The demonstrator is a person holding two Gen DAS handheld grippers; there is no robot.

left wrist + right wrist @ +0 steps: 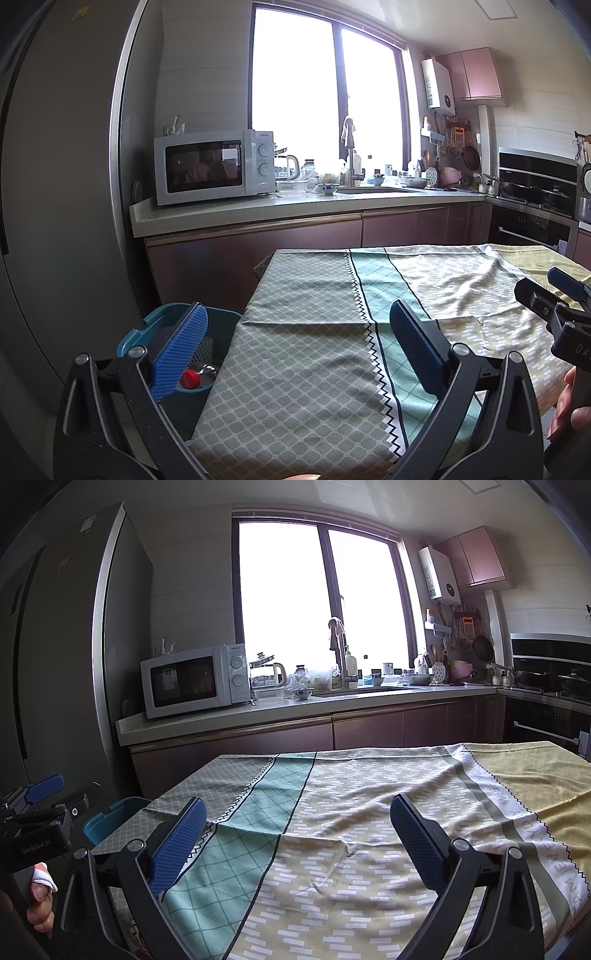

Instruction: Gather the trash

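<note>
Beside the desk point(295, 354), at its left edge, the teal bin point(173, 332) holds a red-capped bottle point(192, 378); the patterned cloth shows no trash left, so collecting looks nearly or fully done. The left hand-held gripper point(291, 350) and right hand-held gripper point(297, 843) hover over the desk, jaws apart and empty. "GenRobot.AI" reads on the left one's body; the cloth's lettering stays partly legible.

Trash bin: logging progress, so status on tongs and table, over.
Both tongs open, left and right, holding nothing. Teal bin beside table holds red-capped bottle. Tablecloth shows no trash.
</note>
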